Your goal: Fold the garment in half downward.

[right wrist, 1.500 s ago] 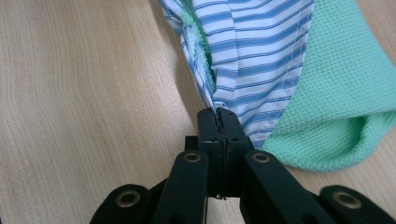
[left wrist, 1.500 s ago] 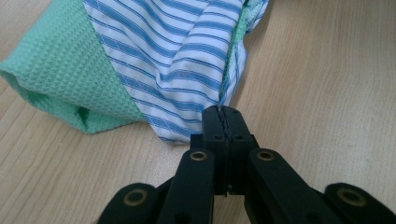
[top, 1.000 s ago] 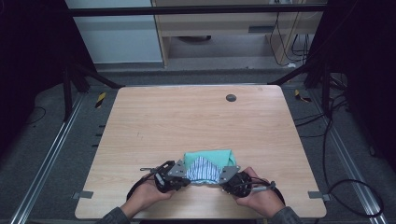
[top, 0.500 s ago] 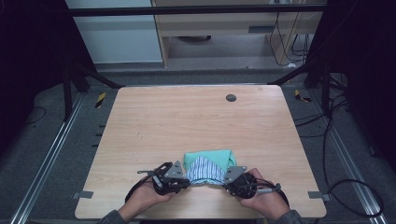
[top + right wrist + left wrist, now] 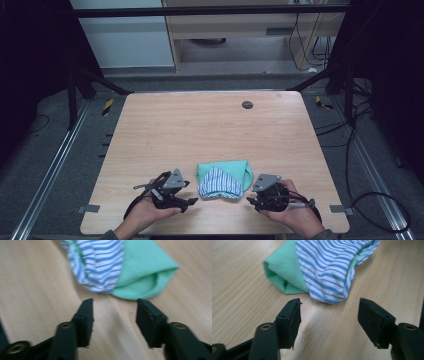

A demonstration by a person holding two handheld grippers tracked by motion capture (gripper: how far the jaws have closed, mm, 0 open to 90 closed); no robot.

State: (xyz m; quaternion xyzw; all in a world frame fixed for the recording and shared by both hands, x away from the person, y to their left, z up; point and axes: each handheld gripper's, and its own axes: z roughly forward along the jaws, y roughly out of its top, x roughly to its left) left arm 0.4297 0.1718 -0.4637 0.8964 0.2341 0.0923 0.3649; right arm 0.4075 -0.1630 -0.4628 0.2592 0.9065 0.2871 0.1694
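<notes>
In the high view a folded cloth (image 5: pixel 223 178), mint green with a blue-and-white striped layer folded over its front, lies near the front edge of the counter (image 5: pixel 210 125), about midway between its front corners. The left tongs (image 5: pixel 189 202) and right tongs (image 5: pixel 251 201) sit just beside it, one at each end, as if the fold were judged done and let go. In the left gripper view the left tongs (image 5: pixel 329 315) have just been opening; their jaws stand spread with bare wood between them, the striped edge just beyond. In the right gripper view the right tongs (image 5: pixel 114 315) have likewise just been opening, nothing between the jaws, the cloth's green corner lying just ahead.
</notes>
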